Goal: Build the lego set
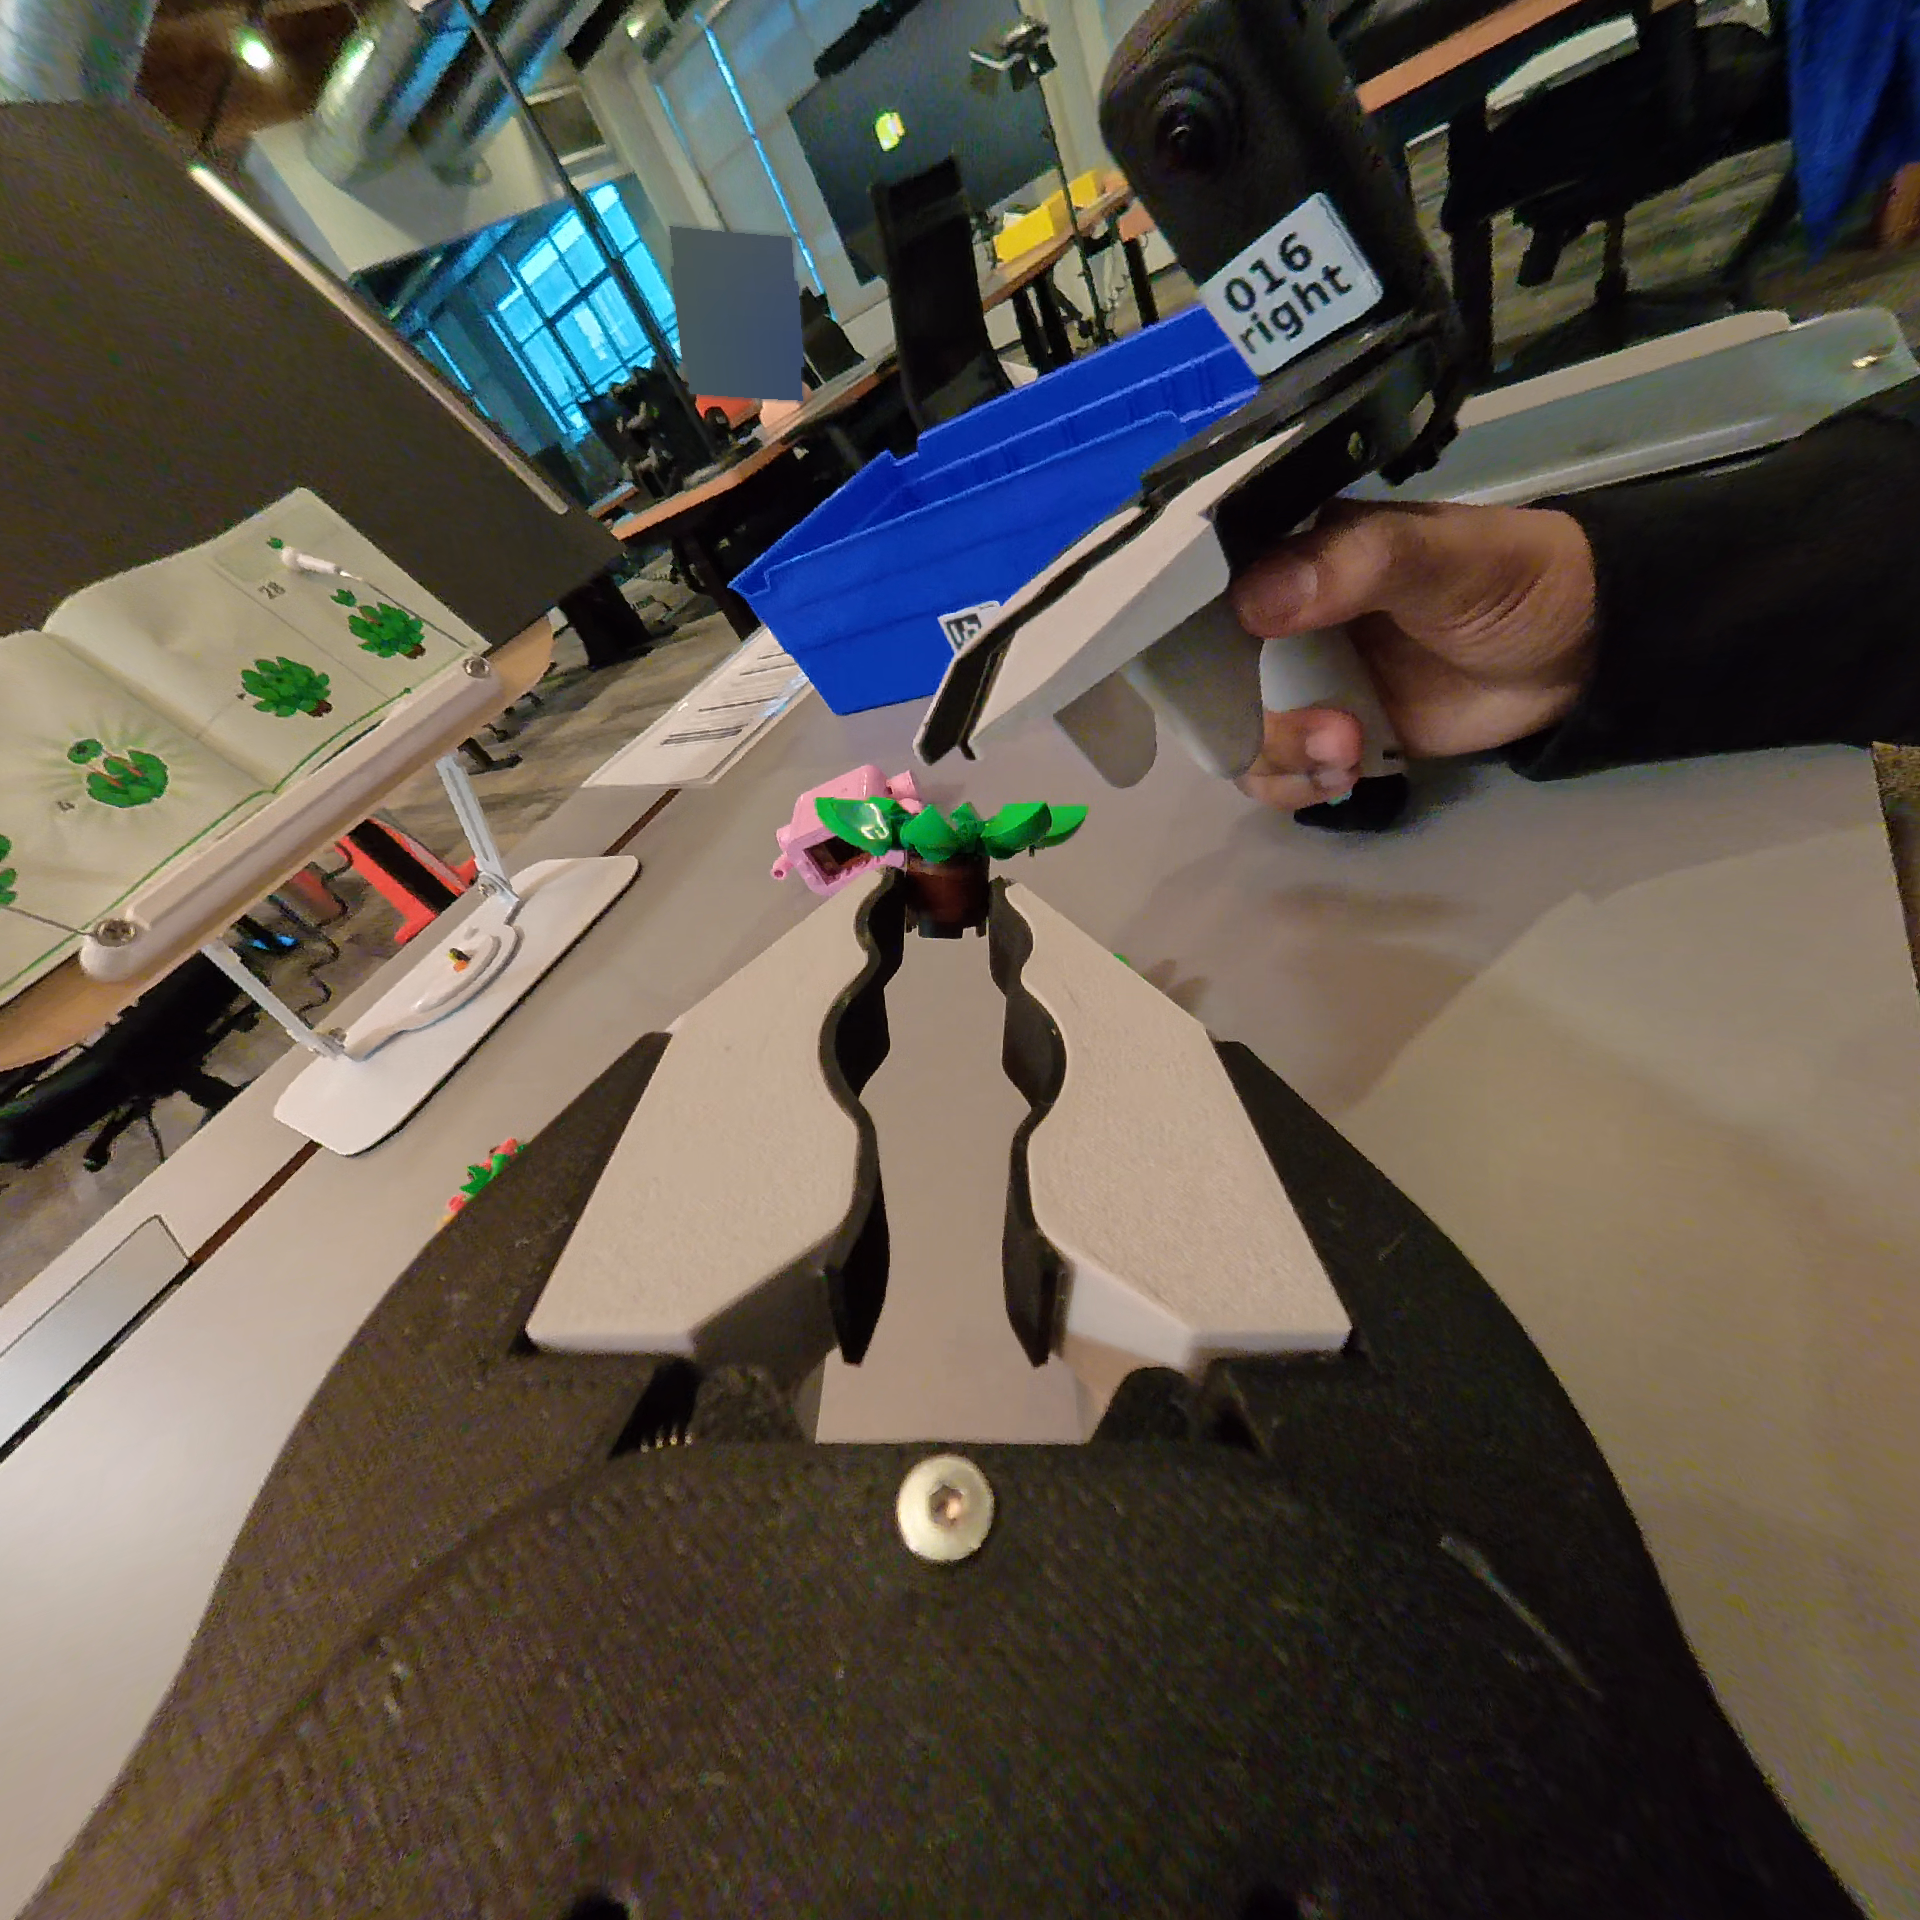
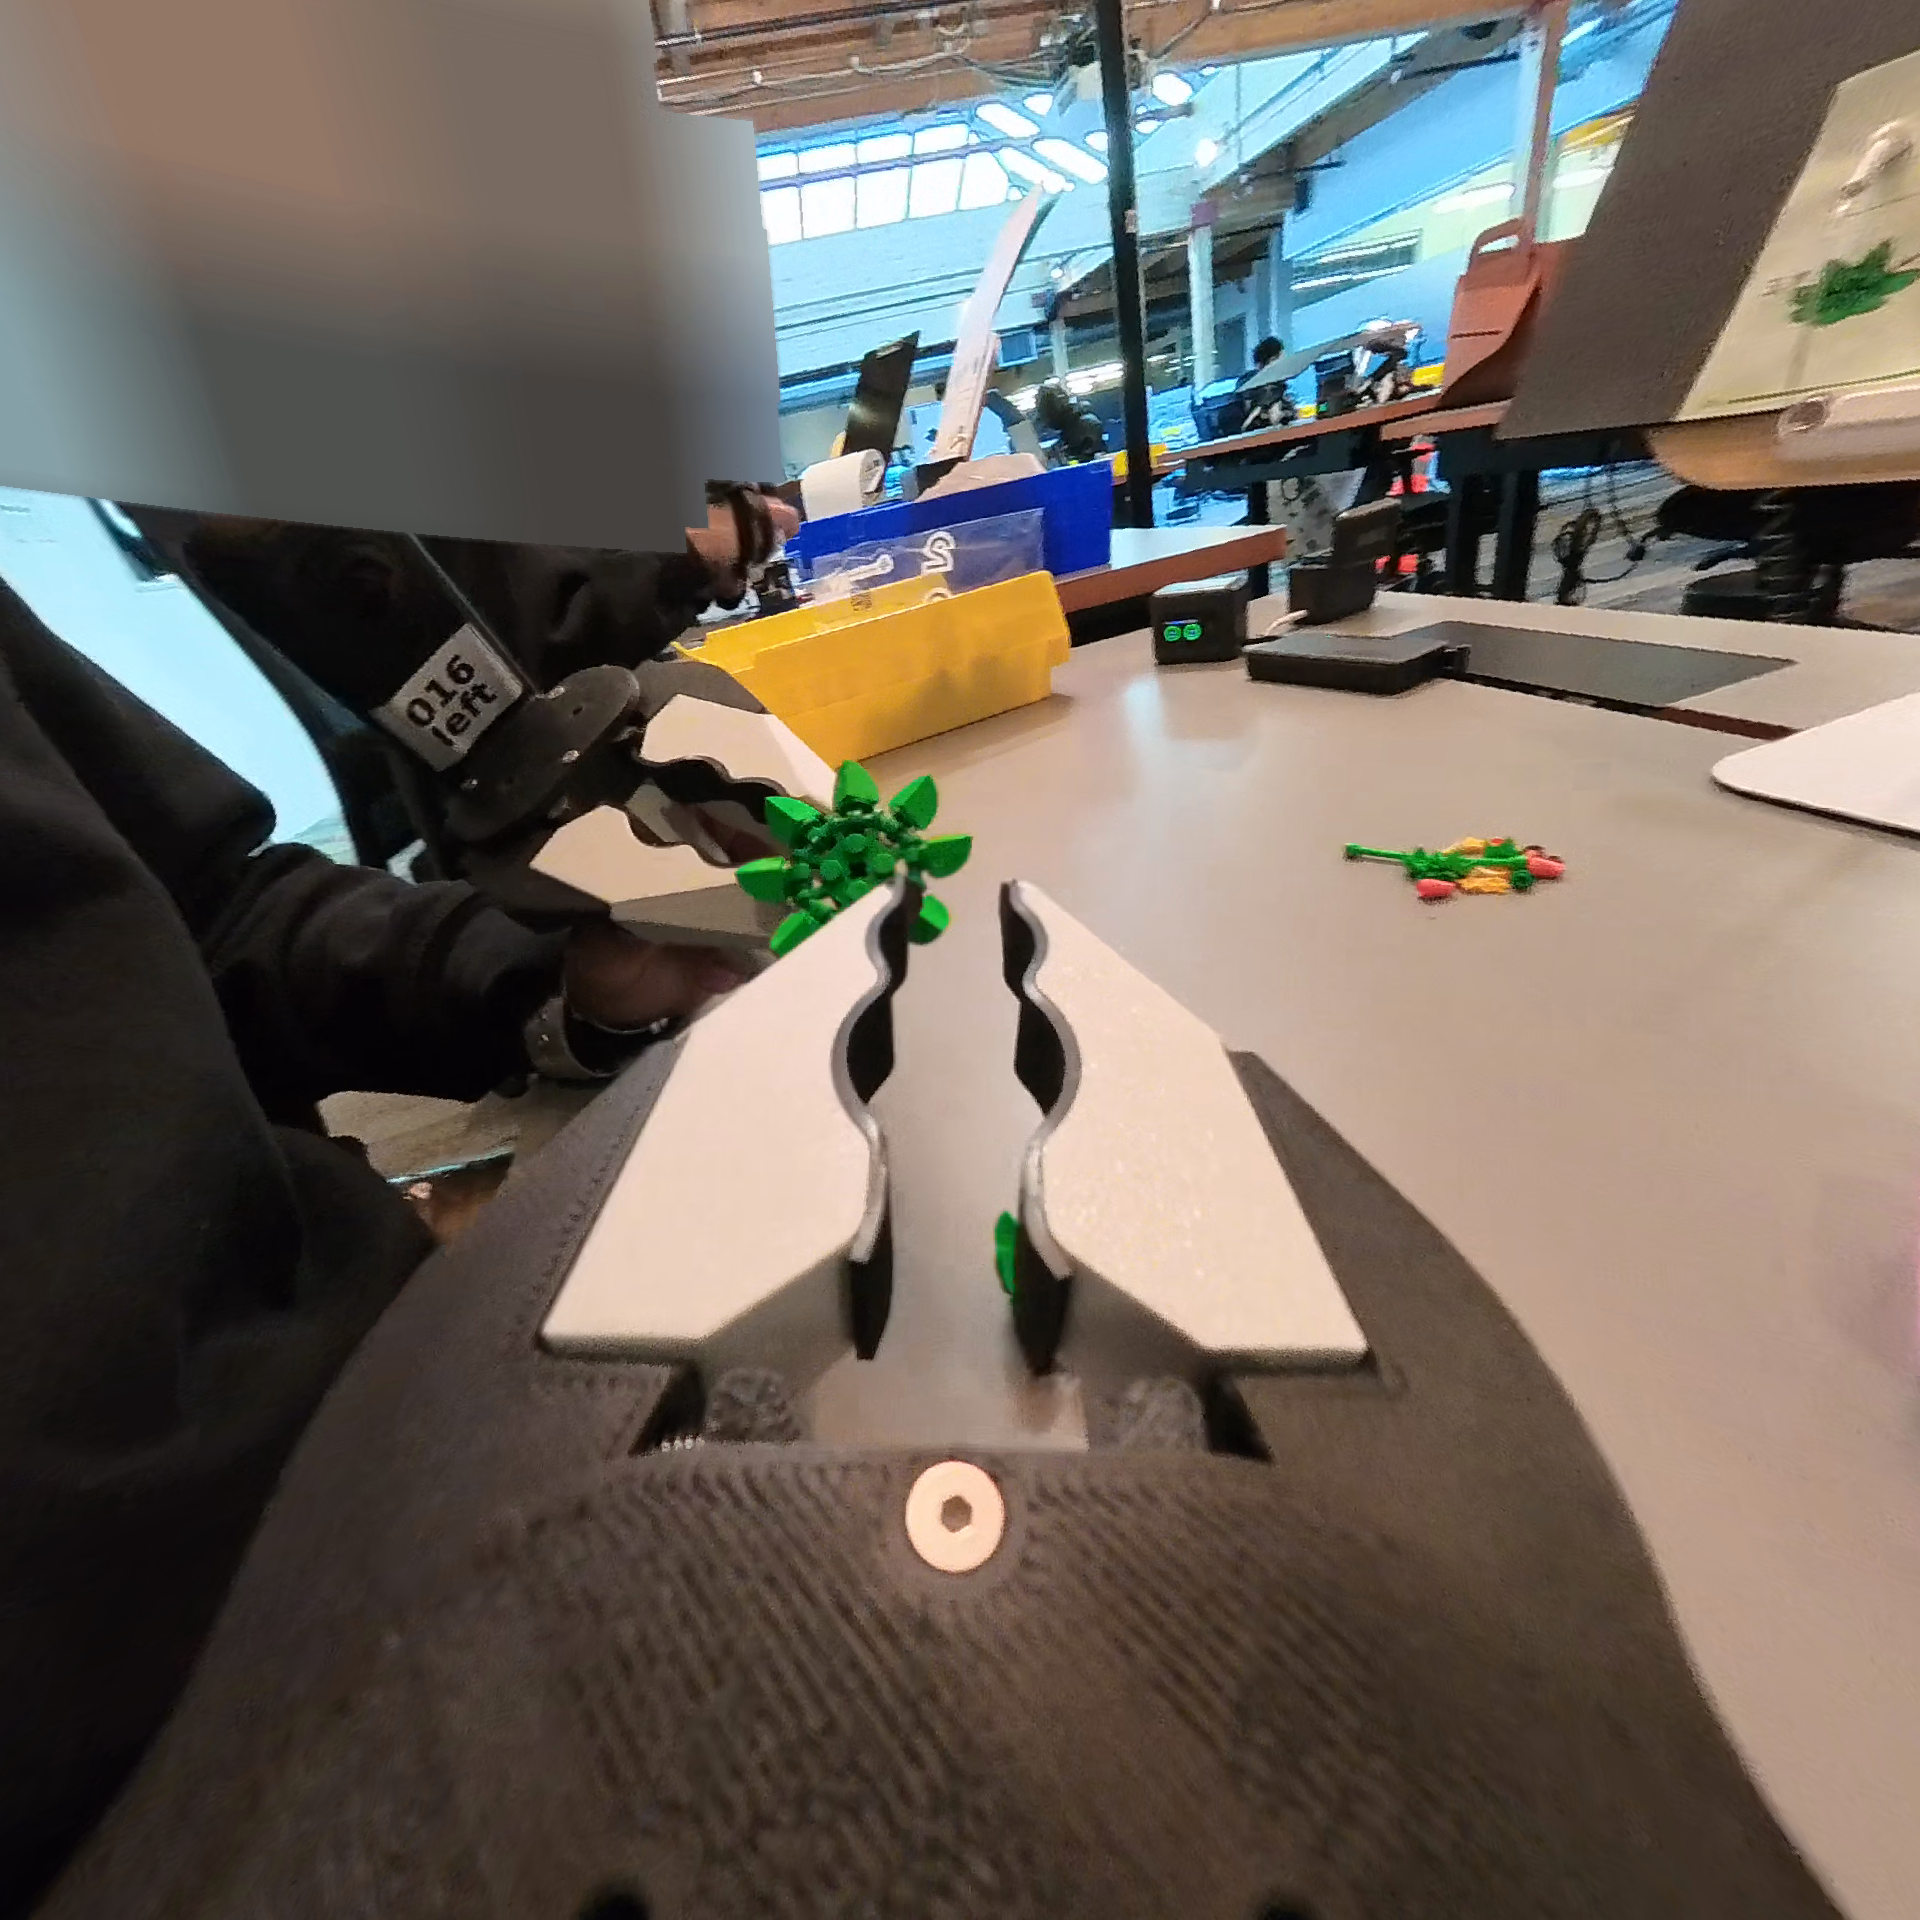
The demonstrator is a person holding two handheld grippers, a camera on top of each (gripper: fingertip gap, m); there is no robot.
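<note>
Item 1: your left hand-held gripper, fingers clamped at the tips on the brown stem of the green leafy lego plant, held up above the worktop.

Item 2: your right hand-held gripper, fingers apart with nothing between the tips, just beside the plant's leaves.

Item 3: pink lego piece, directly behind the plant.

Item 4: loose green, red and orange lego pieces, lying on the worktop well apart.

Item 5: blue bin and yellow bin, farther back.

Item 6: instruction booklet, open on a stand.
</note>
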